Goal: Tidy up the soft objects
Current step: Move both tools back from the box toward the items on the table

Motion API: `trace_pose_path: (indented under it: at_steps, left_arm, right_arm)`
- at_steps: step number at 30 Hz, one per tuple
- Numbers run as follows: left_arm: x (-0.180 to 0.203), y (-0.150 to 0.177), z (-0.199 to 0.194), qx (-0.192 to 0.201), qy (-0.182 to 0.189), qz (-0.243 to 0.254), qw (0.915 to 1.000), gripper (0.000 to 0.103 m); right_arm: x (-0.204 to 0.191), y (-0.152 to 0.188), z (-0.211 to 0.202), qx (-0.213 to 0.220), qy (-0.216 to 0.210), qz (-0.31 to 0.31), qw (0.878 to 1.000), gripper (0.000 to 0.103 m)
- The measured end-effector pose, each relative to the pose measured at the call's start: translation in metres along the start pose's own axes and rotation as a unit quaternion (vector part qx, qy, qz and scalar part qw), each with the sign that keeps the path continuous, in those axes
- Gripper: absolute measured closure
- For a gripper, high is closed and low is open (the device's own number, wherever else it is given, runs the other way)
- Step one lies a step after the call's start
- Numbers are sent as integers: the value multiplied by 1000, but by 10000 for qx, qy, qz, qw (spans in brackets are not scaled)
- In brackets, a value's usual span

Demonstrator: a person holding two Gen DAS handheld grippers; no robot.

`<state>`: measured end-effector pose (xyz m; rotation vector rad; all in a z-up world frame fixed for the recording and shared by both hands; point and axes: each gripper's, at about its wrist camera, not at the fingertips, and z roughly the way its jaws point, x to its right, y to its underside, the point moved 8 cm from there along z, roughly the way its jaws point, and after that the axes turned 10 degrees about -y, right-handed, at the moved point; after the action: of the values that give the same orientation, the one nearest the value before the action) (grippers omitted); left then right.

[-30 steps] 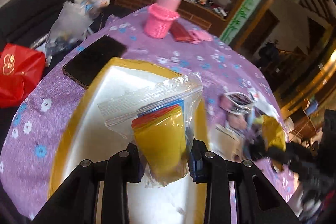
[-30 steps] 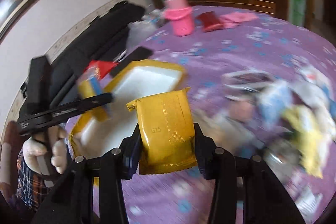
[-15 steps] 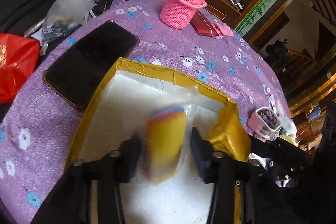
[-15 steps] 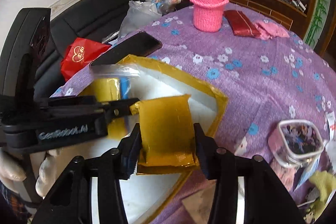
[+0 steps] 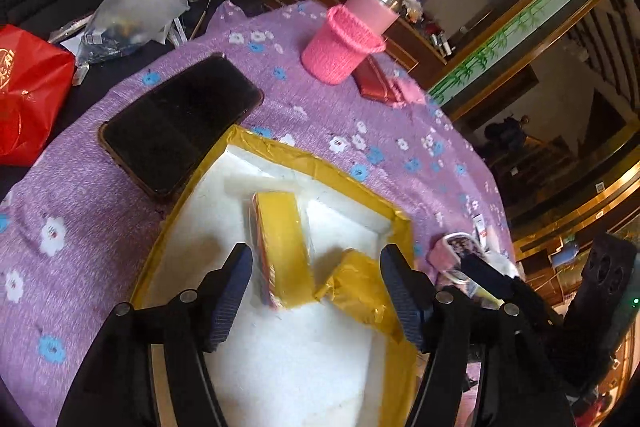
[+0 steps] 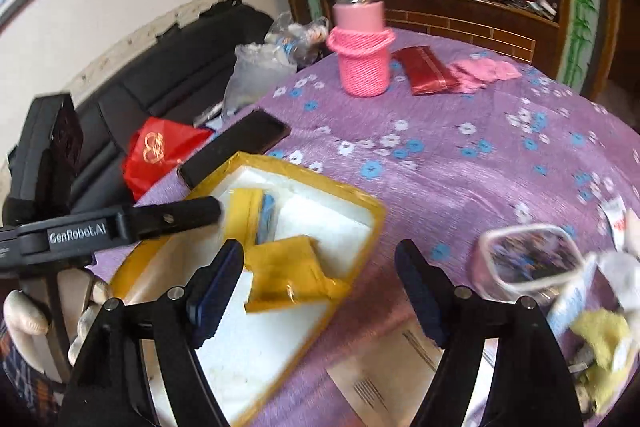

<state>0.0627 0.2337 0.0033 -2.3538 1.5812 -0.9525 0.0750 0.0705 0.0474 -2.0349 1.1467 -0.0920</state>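
Note:
A white foam tray [image 5: 280, 149] with a yellow taped rim lies on the purple flowered tablecloth. Inside it lie a clear zip bag of coloured sheets [image 5: 284, 251], yellow side up, and beside it a crumpled gold packet [image 5: 356, 287]. My left gripper [image 5: 316, 267] hovers over them with its jaws opening, and the pads touch neither item. In the right wrist view my right gripper [image 6: 320, 255] is also opening, above the gold packet [image 6: 288, 271] and the tray's near corner. The zip bag [image 6: 252, 211] lies just behind. Nothing is held.
A black phone [image 5: 180, 119] lies against the tray's far left edge. Beyond stand a pink knitted bottle holder [image 5: 340, 47] and a red pouch [image 5: 372, 83]. A small plastic container [image 6: 528, 259], a yellow cloth [image 6: 604, 339] and a paper [image 6: 400, 379] lie right of the tray.
Both grippers carried their items over the tray and opened. The zip bag dropped out of the left one and the gold packet out of the right; both now lie in the tray.

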Motion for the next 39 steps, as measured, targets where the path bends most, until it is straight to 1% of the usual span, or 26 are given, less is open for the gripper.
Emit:
trace_pose_path:
  at_steps: [3,6,7,9,12,13,16,19,22,24,27,29,32,33,34,37,39]
  left_arm:
    - [9,6,-18,151,86,7,9998,26]
    - [26,18,-33,266,131,183,9994,22]
    - [36,26,-37,255,165,288,9991,21]
    - [51,38,-38,182,196,468,9985,20]
    - [84,65,-36,-10,297,863,9958,18]
    - [96,74,-33,-89,307,1014,9943,18]
    - [132,99,-24,-298,403,1396,9889,18]
    - [163,123,-15,-387,381,1792,9823,18]
    - [186,143,-5,-444,281,2121,9758,18]
    - [196,150,3,-497,195,2238,9732,18]
    - [197,140,12,-452,-9,2159,9754,18]
    - [192,123,18,-379,-218,1980,9792,18]
    - [188,100,24,-276,-336,1722,9841,18]
    - [189,94,26,-230,-344,1713,9843,18]
    - [193,87,30,-177,-342,1761,9836,18]
    - [207,70,41,-9,-205,2100,9775,17]
    - [220,64,53,-6,-15,2490,9685,15]
  right_arm:
    - [15,10,-43,309,11,152,9994,26]
    - [37,23,-84,585,141,291,9978,25]
    - [47,29,-100,692,229,359,9967,25]
    - [70,42,-128,893,466,497,9937,21]
    - [113,63,-166,1172,832,839,9861,19]
    - [133,72,-177,1240,956,1044,9821,19]
    - [175,93,-196,1403,1145,1488,9721,19]
    - [211,113,-206,1527,1263,1835,9628,19]
    - [235,130,-211,1607,1253,2063,9570,19]
    - [246,142,-211,1665,1221,2208,9532,19]
    - [258,152,-211,1730,1116,2409,9485,19]
    - [264,156,-212,1765,1010,2528,9459,19]
    - [265,157,-213,1809,892,2574,9450,19]
    - [264,158,-212,1795,871,2582,9453,19]
    - [262,158,-210,1775,846,2594,9455,19]
    - [262,159,-208,1737,845,2600,9461,19]
    - [261,159,-208,1724,869,2602,9461,19]
